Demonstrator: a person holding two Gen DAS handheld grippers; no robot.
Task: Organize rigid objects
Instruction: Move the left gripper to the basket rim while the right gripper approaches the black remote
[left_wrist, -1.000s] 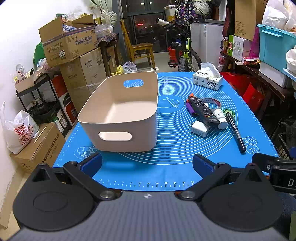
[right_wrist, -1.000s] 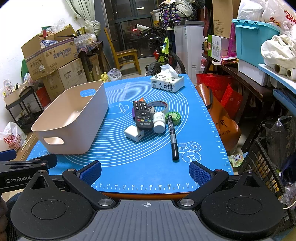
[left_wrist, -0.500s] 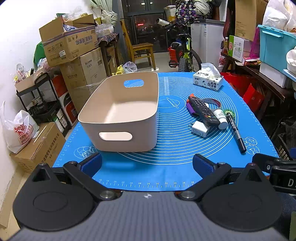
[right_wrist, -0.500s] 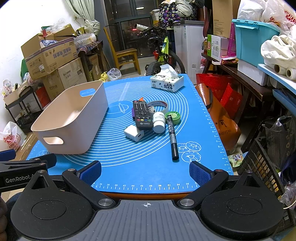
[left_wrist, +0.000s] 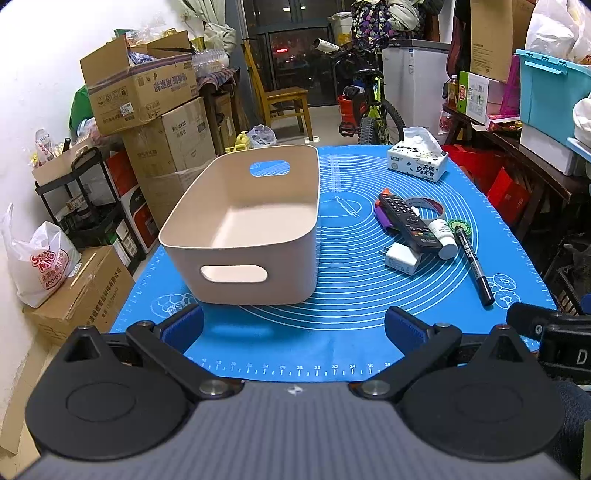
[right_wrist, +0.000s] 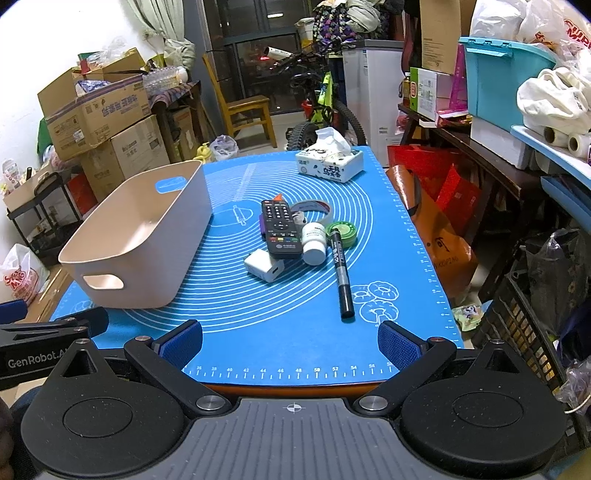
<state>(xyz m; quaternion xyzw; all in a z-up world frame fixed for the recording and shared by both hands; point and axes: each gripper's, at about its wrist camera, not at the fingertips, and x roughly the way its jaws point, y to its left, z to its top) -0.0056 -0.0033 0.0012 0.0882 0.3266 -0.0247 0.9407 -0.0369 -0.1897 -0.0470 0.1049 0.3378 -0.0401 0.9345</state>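
An empty beige bin (left_wrist: 243, 225) (right_wrist: 144, 243) stands on the left of the blue mat (left_wrist: 351, 280) (right_wrist: 295, 295). To its right lies a cluster: a black remote (left_wrist: 408, 221) (right_wrist: 280, 229), a white charger (left_wrist: 402, 258) (right_wrist: 264, 265), a small white bottle (left_wrist: 443, 238) (right_wrist: 314, 243), a black marker (left_wrist: 474, 264) (right_wrist: 341, 273), a green round tin (right_wrist: 345, 232), a tape roll (right_wrist: 314, 208) and a purple item (left_wrist: 382, 218) under the remote. My left gripper (left_wrist: 293, 326) hangs open at the mat's near edge, in front of the bin. My right gripper (right_wrist: 290, 338) is open too, near the front edge, short of the cluster.
A tissue box (left_wrist: 417, 162) (right_wrist: 330, 164) sits at the mat's far right. Stacked cardboard boxes (left_wrist: 147, 110) and a black cart (left_wrist: 74, 195) line the left; shelves with a teal crate (right_wrist: 498, 81) and red bags (right_wrist: 439, 206) crowd the right. A chair (right_wrist: 247, 110) and bicycle (right_wrist: 325, 107) stand behind.
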